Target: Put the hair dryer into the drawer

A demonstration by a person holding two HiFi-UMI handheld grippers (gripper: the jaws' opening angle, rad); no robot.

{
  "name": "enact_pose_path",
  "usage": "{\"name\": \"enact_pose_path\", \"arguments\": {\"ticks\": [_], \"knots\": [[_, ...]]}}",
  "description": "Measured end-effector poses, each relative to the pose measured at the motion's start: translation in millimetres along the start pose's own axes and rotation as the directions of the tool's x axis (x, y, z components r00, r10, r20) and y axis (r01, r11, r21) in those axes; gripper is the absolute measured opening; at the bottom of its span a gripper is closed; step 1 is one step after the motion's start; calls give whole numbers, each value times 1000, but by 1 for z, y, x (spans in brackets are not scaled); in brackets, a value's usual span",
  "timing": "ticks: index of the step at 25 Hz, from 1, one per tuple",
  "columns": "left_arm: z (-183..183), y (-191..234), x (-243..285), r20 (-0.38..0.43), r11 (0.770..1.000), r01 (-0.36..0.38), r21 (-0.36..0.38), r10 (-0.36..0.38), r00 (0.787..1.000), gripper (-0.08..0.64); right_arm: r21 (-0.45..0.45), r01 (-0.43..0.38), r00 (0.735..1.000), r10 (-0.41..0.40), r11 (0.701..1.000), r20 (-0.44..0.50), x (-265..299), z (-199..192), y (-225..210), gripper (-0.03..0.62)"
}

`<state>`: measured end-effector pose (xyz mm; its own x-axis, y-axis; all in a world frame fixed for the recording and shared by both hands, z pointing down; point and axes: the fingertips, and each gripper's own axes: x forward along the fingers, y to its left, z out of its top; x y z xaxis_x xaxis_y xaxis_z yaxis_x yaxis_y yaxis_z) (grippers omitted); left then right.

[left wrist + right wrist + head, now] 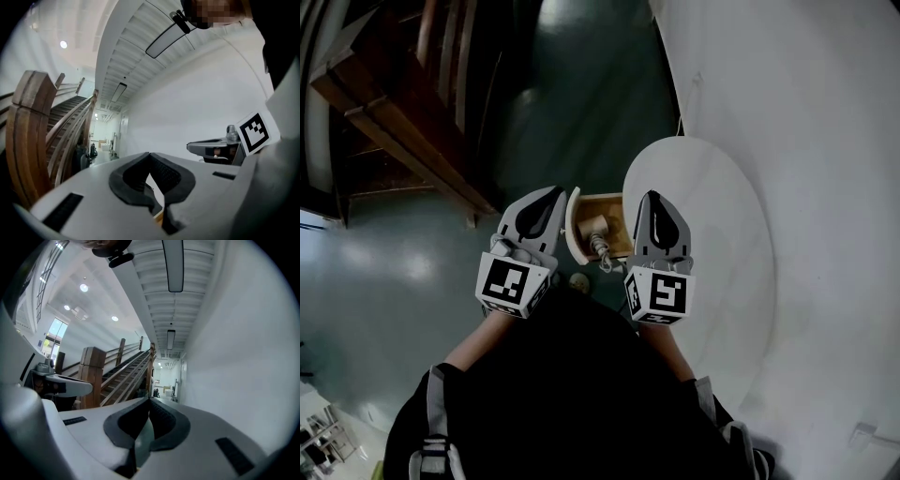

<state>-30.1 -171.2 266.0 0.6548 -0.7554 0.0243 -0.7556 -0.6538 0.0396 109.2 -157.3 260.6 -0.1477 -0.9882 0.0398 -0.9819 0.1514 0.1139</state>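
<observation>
hair dryer (595, 232) apparently in drawer (606, 200) (left gripper (557, 192), right gripper (652, 196) closed)

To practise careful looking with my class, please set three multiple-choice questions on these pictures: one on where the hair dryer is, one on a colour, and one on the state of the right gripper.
1. Where is the hair dryer?
A. on the staircase
B. in the open drawer
C. on the floor

2. What colour is the round table top?
A. black
B. red
C. white

3. How do the jaws of the right gripper stand?
A. together, with nothing between them
B. wide apart
C. clamped on a cord

Answers:
1 B: the head view shows it lying inside the pulled-out wooden drawer.
2 C: the top is plain white in the head view.
3 A: the right gripper view shows the tips meeting and nothing held.
</observation>
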Motion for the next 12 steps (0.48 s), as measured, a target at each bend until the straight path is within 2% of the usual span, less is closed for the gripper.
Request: {"name": "enact_pose_path", "arguments": {"ticks": [4, 12], "knots": [[12, -4, -8, 2, 999, -33, 2, 33, 999, 8, 0, 11, 999, -11, 1000, 36, -12, 15, -5, 25], [19, -10, -9, 23, 999, -22, 27, 21, 1000, 8, 5, 1, 998, -2, 1000, 55, -21, 20, -4, 23]]}}
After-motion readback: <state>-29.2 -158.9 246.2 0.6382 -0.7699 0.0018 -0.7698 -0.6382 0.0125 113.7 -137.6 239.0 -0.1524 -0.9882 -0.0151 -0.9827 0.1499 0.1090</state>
